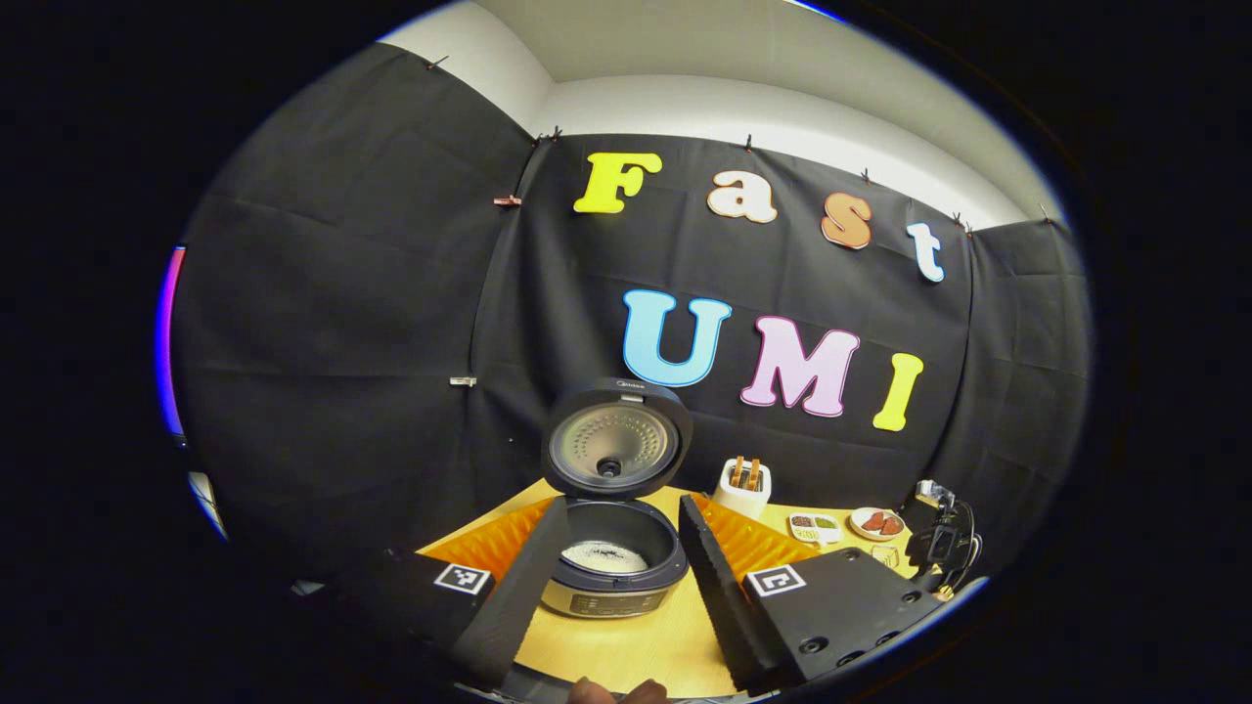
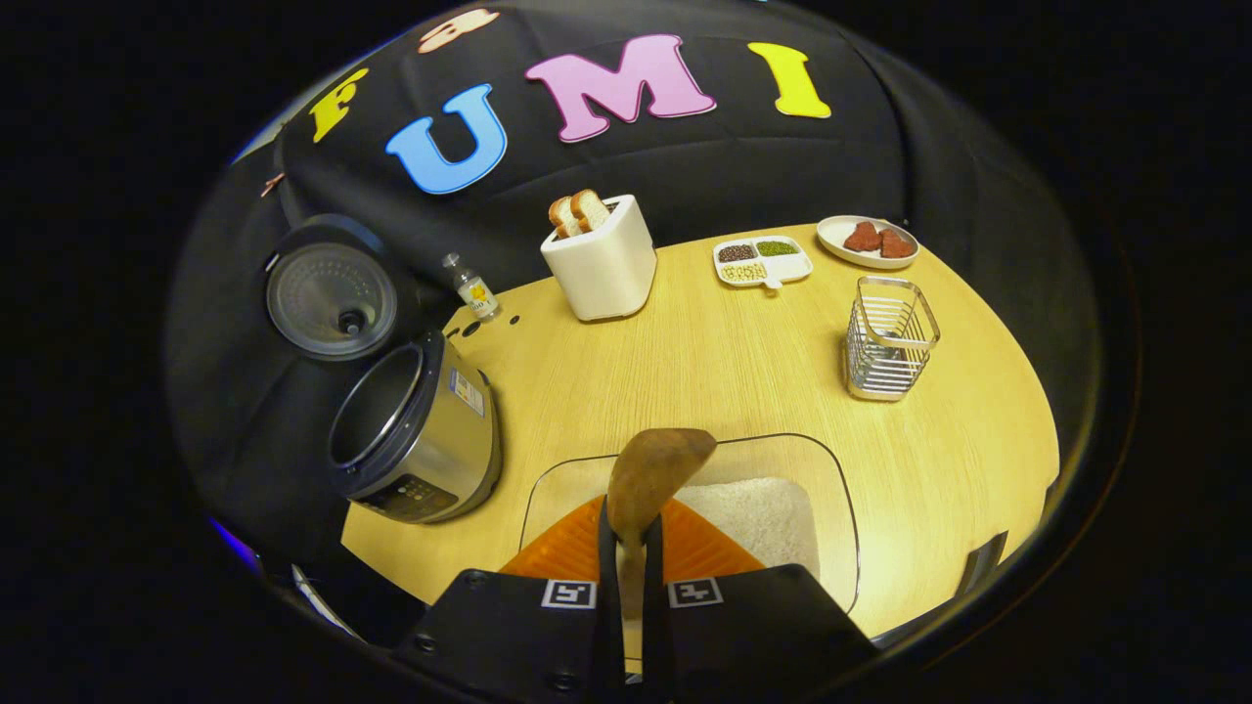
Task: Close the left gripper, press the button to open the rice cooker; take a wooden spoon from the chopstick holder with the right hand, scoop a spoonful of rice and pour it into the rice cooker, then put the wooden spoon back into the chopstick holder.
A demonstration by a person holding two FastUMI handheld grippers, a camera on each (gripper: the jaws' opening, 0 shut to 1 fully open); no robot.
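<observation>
In the right gripper view, the right gripper has its fingers pressed together on the handle of the wooden spoon, whose bowl points forward and rises above a clear glass dish holding white rice. The dish sits at the near edge of the wooden table. To the left stands the rice cooker, lid swung up and open, its inner pot in view. Farther out on the right, the wire chopstick holder stands upright, well apart from the dish. Beyond it lie a divided tray of beans and a plate with reddish pieces; a white toaster with two bread slices and a small bottle stand toward the back.

In the left gripper view, the left gripper is spread wide with nothing between its fingers, framing the open rice cooker, which has some rice in its pot.
</observation>
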